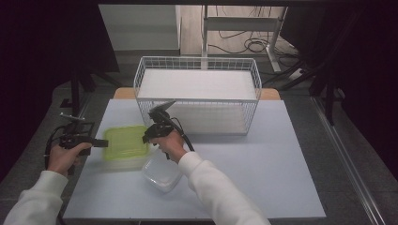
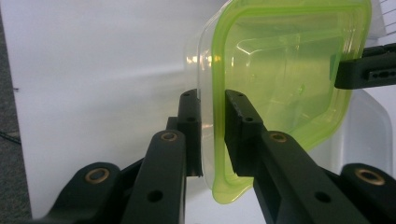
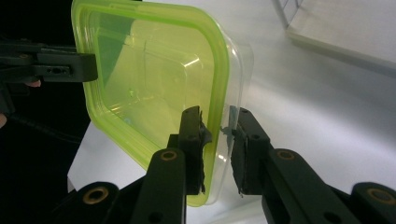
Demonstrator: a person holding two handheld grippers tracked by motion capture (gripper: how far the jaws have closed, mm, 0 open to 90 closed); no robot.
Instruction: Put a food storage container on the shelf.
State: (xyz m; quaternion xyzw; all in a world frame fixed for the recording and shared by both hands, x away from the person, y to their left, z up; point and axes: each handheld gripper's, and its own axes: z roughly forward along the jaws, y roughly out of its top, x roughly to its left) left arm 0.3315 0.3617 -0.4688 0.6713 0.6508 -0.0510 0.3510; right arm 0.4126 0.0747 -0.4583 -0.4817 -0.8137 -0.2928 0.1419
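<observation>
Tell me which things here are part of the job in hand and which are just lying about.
In the job:
- clear plastic container with the green lid, gripped at opposite edges
- left gripper
- right gripper

Lying about:
- second clear plastic container without a lid
- white wire basket
- pale blue-grey table top

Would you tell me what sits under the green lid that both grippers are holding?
Under the green lid is a clear plastic container, its wall showing below the lid's rim. Nothing shows inside through the lid; its base is hidden.
</observation>
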